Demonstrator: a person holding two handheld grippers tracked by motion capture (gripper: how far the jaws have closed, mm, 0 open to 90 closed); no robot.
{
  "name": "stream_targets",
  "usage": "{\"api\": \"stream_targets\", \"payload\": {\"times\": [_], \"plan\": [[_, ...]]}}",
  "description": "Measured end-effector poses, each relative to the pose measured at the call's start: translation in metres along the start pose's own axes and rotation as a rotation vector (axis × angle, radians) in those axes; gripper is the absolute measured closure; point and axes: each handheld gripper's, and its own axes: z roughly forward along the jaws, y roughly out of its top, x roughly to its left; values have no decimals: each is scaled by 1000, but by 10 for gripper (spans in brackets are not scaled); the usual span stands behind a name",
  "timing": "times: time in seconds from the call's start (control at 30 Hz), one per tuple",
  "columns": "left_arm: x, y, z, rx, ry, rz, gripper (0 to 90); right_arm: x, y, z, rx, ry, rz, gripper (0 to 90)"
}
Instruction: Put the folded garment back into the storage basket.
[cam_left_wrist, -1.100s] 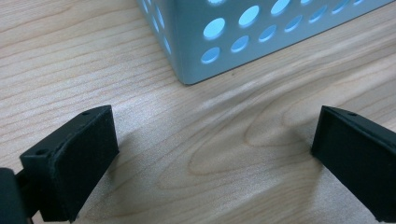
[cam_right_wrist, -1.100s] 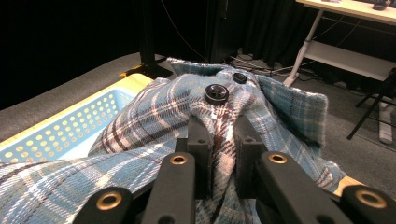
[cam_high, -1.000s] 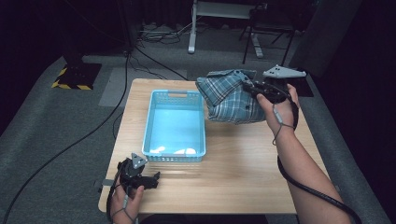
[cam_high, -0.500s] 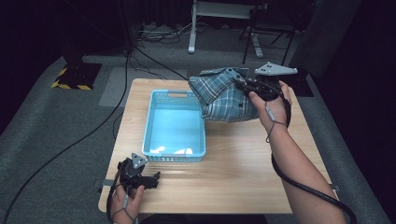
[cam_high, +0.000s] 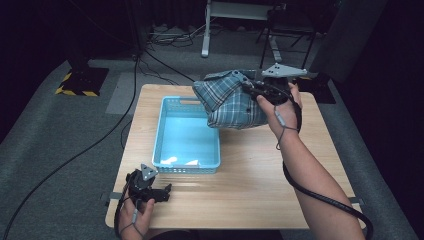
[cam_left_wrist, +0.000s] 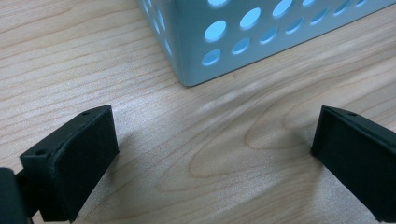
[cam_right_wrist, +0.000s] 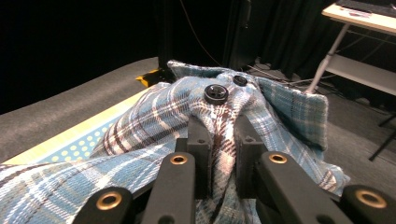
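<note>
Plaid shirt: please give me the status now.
Right claw shut on plaid shirt, lifted beside blue basket. Left claw open, empty, on table. Nothing in the way.

Blue, white and brown plaid shirt with black buttons, beside a light blue basket with round holes in its walls, on a pale wood-grain table; black grippers, grey carpet around the table

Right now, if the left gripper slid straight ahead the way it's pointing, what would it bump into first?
Most likely the blue basket. The left gripper sits low over the table with its jaws open and nothing between them, and the basket's corner stands just ahead. Depth is hard to judge, so it might only graze that corner.
</note>
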Motion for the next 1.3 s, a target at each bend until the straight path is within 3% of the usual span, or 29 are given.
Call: {"api": "stream_targets", "payload": {"times": [0.67, 1.3], "plan": [[0, 0, 0, -1, 1, -2, 2, 29, 18, 35, -2, 68, -32, 810], [0, 0, 0, -1, 1, -2, 3, 52, 18, 61, -2, 107, -32, 808]]}}
